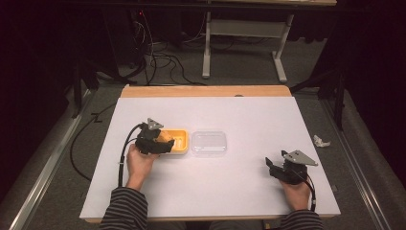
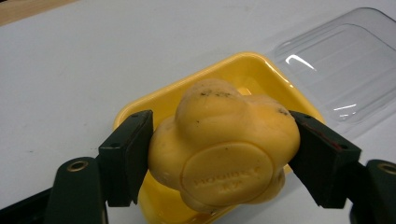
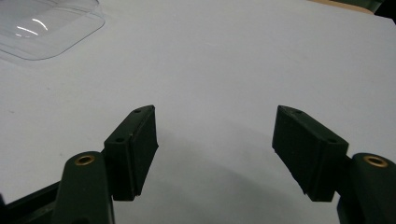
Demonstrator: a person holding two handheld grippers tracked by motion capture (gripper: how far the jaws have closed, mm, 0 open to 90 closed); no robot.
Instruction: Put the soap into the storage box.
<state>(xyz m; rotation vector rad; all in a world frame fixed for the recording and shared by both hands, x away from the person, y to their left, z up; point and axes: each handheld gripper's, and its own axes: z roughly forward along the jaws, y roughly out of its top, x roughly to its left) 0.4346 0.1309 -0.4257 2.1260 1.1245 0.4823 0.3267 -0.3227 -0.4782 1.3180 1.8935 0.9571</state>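
My left claw (image 2: 219, 158) pinches the yellow toy (image 2: 224, 149) above the yellow tray (image 2: 261, 70); next, lower and release, right claw (image 3: 215, 154) spread idle.

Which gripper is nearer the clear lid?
Left. The left gripper is over the yellow tray beside the lid; the right gripper rests farther off near the table's right edge.
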